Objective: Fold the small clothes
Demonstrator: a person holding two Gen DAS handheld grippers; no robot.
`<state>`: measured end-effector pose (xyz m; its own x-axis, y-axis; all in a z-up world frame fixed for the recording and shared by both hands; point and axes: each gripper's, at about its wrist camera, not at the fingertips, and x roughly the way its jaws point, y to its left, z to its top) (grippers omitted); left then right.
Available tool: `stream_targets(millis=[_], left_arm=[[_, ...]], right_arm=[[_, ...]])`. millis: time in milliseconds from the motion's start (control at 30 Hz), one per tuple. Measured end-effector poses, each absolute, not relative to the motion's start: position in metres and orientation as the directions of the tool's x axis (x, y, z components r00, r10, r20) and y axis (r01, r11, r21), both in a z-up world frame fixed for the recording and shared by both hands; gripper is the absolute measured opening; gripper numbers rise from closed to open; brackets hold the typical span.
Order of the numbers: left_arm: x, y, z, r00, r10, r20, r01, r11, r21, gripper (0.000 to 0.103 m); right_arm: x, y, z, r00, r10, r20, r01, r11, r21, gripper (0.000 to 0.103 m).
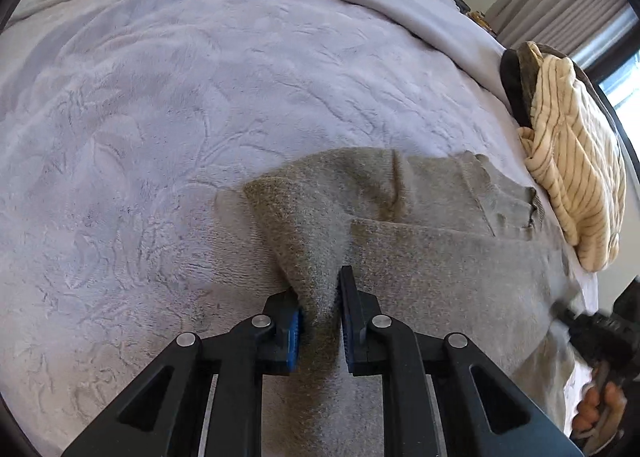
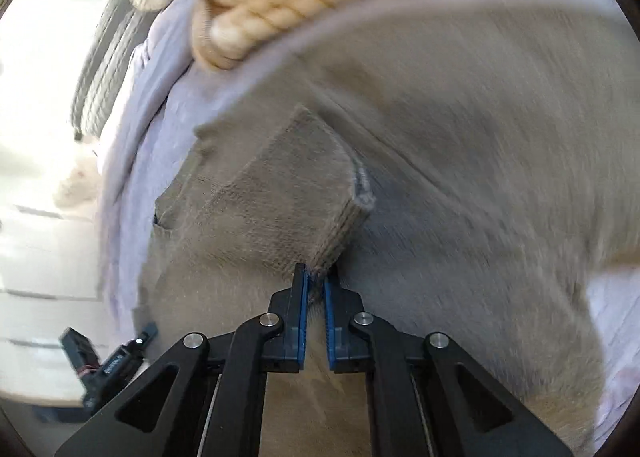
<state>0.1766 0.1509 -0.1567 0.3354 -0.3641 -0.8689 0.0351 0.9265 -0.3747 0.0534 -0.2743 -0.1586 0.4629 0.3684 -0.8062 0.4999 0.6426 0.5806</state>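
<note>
On lilac blanket (image 1: 160,117), both hand-held grippers (image 1: 320,297) (image 2: 316,277) clamped on grey garment (image 1: 420,257)

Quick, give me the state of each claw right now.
Left claw: closed on a pinched-up fold of the grey garment.
Right claw: closed on a ribbed edge of the same garment.

The grey garment (image 1: 420,257) is matt knitted cloth with a fuzzy nap, the lilac blanket (image 1: 160,117) plush and creased, the striped cream top (image 1: 576,161) ribbed knit, and the gripper (image 1: 320,313) matt black plastic with ridged blue pads (image 1: 295,331).
</note>
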Motion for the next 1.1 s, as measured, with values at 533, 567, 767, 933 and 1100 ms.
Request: stream_targets(millis=[533, 567, 767, 933, 1100], left_arm=[[0.129, 0.184, -0.13, 0.309, -0.267, -0.913, -0.034, 0.956, -0.292, 0.019], [0.125, 0.186, -0.13, 0.31, -0.254, -0.916, -0.046, 0.959, -0.281, 0.019], [0.101, 0.198, -0.123, 0.321, -0.207, -0.924, -0.054, 0.97, -0.236, 0.019], [0.089, 0.21, -0.115, 0.337, -0.173, -0.925, -0.041, 0.979, -0.198, 0.019], [0.086, 0.201, -0.124, 0.307, -0.157, -0.939, -0.035, 0.984, -0.175, 0.019]], right_arm=[[0.074, -0.081, -0.178, 0.283, 0.778, -0.561, 0.273, 0.495, 0.825, 0.072], [0.08, -0.065, -0.183, 0.269, 0.786, -0.556, 0.271, 0.493, 0.827, 0.072], [0.108, -0.02, -0.207, 0.237, 0.785, -0.573, 0.313, 0.497, 0.81, 0.007], [0.11, 0.002, -0.211, 0.194, 0.763, -0.616, 0.294, 0.554, 0.779, 0.006], [0.108, -0.001, -0.221, 0.161, 0.779, -0.606, 0.303, 0.545, 0.782, 0.008]])
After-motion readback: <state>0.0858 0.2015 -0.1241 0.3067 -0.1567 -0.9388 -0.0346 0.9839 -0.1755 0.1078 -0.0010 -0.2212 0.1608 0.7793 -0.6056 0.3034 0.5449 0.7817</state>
